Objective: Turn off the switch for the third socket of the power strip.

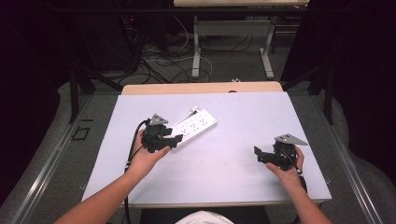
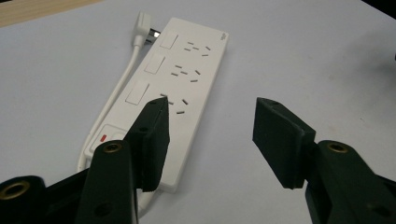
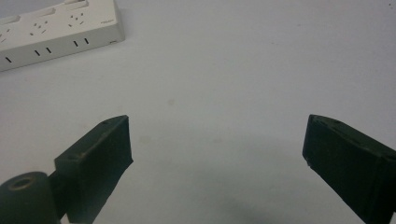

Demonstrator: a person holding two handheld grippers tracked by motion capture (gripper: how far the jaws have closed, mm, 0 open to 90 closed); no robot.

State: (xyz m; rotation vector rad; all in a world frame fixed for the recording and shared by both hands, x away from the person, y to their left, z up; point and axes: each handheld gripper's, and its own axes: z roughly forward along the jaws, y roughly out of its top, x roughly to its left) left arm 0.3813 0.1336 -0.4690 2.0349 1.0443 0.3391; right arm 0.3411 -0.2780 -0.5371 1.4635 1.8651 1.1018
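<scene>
White power strip (image 1: 192, 128) is lying diagonally near the middle of the table's (image 1: 224, 182) far half, plug (image 2: 144, 27) and cord at its far-left end, switch end toward you. Your left gripper (image 2: 210, 123) is hovering just over the strip's near end, jaws roughly half open, nothing between them; one jaw is sitting above the sockets, the other is hanging over bare table off the strip's long edge. Your right gripper (image 3: 217, 149) is waiting near the table's right edge, jaws wide open, empty, well apart from the strip.

Looks like you're lining up a grab on the strip body. Suggestions:
- Centre the jaws across the strip's width; right now they're offset to one side.
- Open wider if the gap isn't clearing both long edges.
- Come down squarely so the pads are meeting the side walls, not the rocker switches (image 2: 137, 92).
- Keep clear of the cord (image 2: 122, 81) along the far long edge.
</scene>
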